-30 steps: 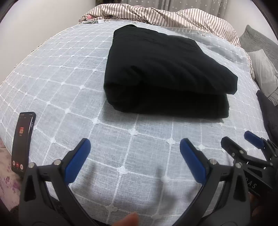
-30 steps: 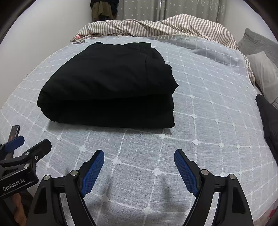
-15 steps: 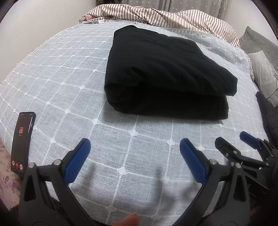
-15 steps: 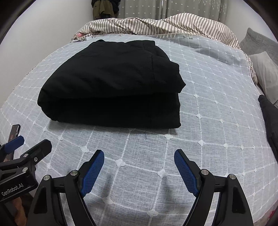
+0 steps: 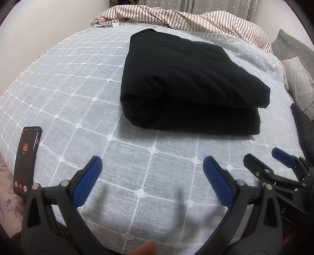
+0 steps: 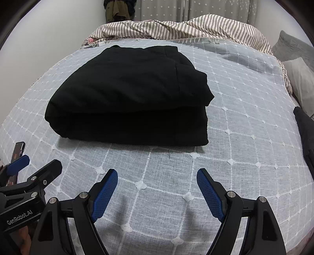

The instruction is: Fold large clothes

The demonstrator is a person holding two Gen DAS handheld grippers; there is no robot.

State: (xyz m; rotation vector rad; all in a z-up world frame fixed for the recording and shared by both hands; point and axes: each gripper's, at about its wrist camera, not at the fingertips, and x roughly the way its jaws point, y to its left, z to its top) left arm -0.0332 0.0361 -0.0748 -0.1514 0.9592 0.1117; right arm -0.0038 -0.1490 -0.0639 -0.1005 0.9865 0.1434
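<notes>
A black garment [image 5: 188,86] lies folded into a thick, squarish bundle on the bed [image 5: 78,94], a little toward the far half of the pale blue-grey spread with its white grid and small flower knots. The fold edge faces the near side, with two heavy layers stacked one on the other; in the right wrist view the same bundle [image 6: 129,102] sits left of centre, and a short loose thread lies on the spread just near of it.

Both tools hang over the near part of the bed, well apart from the bundle. The left gripper [image 5: 153,180] has its blue-padded fingers [image 5: 86,180] spread wide with nothing between them but bare spread. The right gripper [image 6: 157,194] is the same, its fingers [image 6: 210,194] wide apart and empty. Each shows at the edge of the other's view, side by side.

A phone [image 5: 26,160] with a lit screen lies at the near left edge of the bed. At the far end a striped duvet [image 6: 176,29] is bunched up, with star-dotted curtains [image 6: 196,9] behind it. Grey pillows [image 5: 294,62] sit at the far right, and a dark cloth [image 6: 306,133], perhaps another garment, lies at the right edge, mostly cut off.
</notes>
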